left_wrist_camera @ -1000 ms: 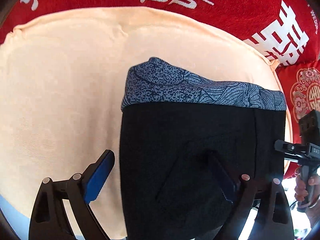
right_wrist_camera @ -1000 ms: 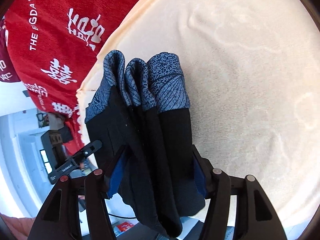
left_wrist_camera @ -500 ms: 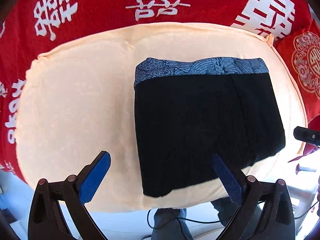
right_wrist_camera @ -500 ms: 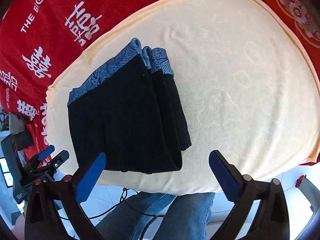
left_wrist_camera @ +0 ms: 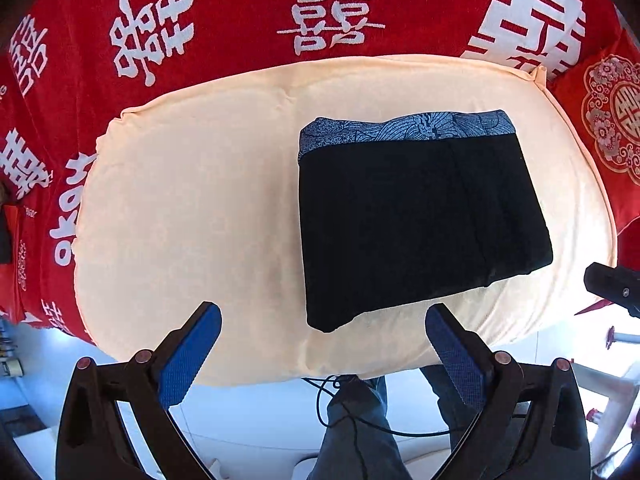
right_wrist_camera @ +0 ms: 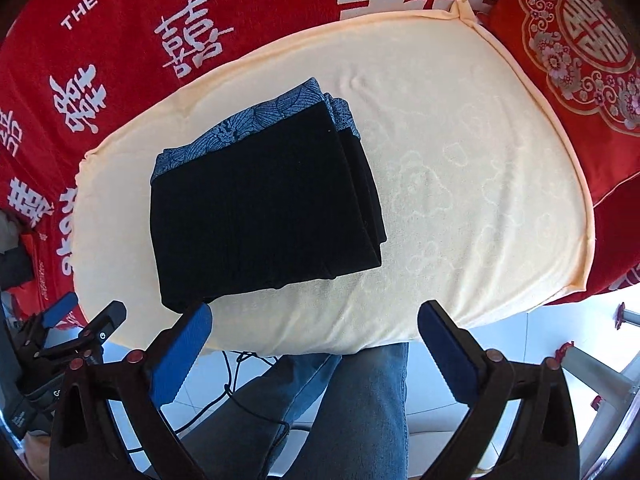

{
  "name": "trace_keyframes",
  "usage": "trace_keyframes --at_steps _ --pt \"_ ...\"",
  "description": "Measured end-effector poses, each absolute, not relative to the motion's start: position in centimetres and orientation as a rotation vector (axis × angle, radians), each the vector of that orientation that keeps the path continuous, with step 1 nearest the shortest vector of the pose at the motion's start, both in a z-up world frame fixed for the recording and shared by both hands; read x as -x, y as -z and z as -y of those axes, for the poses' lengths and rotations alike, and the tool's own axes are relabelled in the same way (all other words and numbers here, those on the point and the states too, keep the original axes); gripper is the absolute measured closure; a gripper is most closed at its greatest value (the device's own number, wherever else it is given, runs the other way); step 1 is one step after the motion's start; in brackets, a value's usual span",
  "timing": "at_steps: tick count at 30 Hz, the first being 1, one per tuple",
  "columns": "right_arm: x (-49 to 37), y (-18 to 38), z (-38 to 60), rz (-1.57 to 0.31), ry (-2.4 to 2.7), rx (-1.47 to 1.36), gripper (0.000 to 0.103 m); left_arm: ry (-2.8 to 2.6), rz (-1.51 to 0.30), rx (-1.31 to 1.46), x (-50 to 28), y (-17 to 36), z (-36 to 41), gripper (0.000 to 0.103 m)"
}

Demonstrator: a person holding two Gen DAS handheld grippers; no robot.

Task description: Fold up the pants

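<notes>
Left wrist: folded pants, tongs apart

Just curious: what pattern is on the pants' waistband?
Blue-grey leafy line print on the waistband; clearest in left wrist view.

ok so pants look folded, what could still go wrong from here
1. The pants lie with a lower corner close to the cushion front edge; a nudge could tip them toward the floor.
2. The stacked layers show loose on the right side in the right wrist view, so the fold may slump.
3. A cable hangs below by the person's legs and could snag a hand-held gripper.
</notes>
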State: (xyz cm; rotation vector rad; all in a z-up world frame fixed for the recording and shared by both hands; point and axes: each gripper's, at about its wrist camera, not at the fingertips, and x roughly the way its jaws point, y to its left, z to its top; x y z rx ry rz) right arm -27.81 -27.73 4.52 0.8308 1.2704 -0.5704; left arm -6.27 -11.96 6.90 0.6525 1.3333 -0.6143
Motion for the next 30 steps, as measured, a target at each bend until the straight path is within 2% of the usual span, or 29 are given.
trace_keyframes --at_steps 12,30 --pt "26.0 -7.3 25.3 -1.288 0.552 -0.730 0.000 0.622 -1.357 -0.654 7.5 -8.7 10.8 0.000" --pt "24.2 -8.4 23.8 -1.285 0.549 -0.671 0.000 0.616 -1.325 -0.661 7.0 -10.1 10.6 0.000"
